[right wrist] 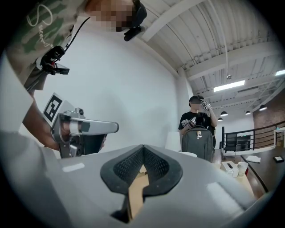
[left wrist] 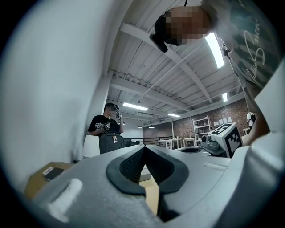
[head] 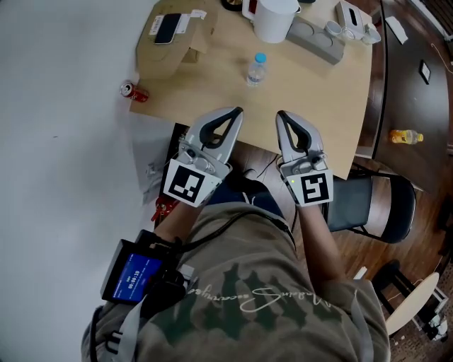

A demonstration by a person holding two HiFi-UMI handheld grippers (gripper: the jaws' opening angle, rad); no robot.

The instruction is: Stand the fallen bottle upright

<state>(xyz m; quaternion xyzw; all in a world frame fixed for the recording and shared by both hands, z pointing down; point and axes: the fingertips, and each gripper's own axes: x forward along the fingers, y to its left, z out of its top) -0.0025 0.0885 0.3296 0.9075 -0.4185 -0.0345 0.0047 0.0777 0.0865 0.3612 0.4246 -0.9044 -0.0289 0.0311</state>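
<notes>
A small clear bottle (head: 255, 71) with a blue cap is on the wooden table (head: 212, 78), and it looks upright from above. My left gripper (head: 238, 110) is shut and empty, held level at the table's near edge, short of the bottle and slightly left of it. The right gripper (head: 279, 113) is shut and empty beside it, slightly right of the bottle. In the left gripper view the jaws (left wrist: 144, 148) meet at the tips, as they do in the right gripper view (right wrist: 143, 147). Neither gripper view shows the bottle.
A white jug (head: 274, 19), a grey power strip (head: 316, 37) and a cardboard box (head: 170, 44) stand at the table's far side. A red can (head: 133, 91) lies on the floor at left, a yellow bottle (head: 406, 136) at right. A dark chair (head: 374, 205) stands near right. A person (right wrist: 197, 121) stands beyond the table.
</notes>
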